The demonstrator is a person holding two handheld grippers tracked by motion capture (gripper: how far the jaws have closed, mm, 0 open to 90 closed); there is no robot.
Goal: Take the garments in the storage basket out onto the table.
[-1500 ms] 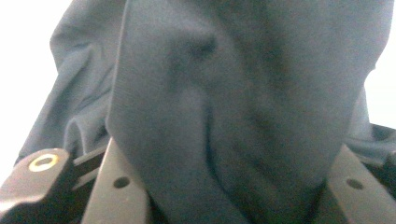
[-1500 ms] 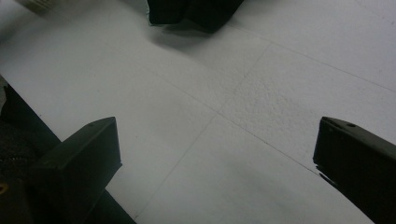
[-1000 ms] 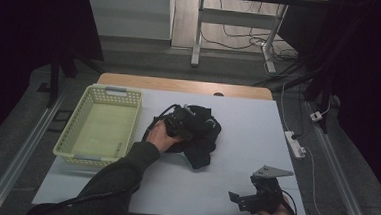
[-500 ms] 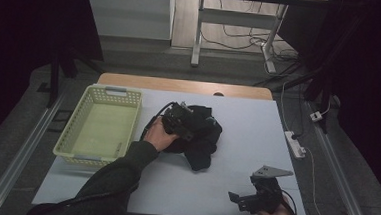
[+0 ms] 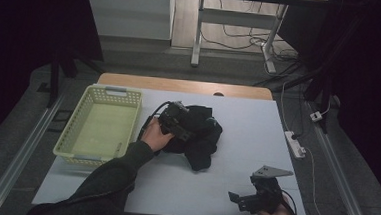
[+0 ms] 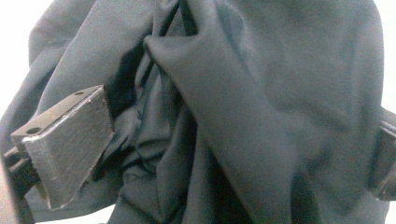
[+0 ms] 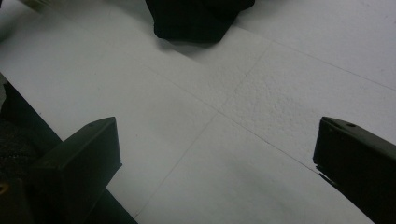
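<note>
Black cloth [image 5: 197,135], crumpled in a heap, lies about mid-tabletop [image 5: 257,136], just right of a pale yellow basket [image 5: 99,127] that stands at the left side. Left claw [image 5: 175,124] sits on the heap's left part, the person's left hand [image 5: 153,134] behind it, dark sleeve [image 5: 104,182] running down to the bottom edge. In the left gripper view the claw's jaws stand wide, having just been opening; folds of the cloth [image 6: 224,112] bulge between them, and the pads are not pinching it. One grey pad [image 6: 70,140] is seen at the left with fabric beside it; the other jaw is at the far right edge, half cut off. Cannot tell whether the fabric touches the pads.

Right claw [image 5: 253,195] is at the near right corner of the tabletop, well apart from the cloth, grey three-cornered plate [image 5: 270,171] on top. In the right gripper view its jaws are spread wide over bare white tabletop [image 7: 210,130], nothing between them; an edge of the cloth [image 7: 196,18] shows at the top.

White power strip [image 5: 295,145] lies on the floor off the tabletop's right edge.
</note>
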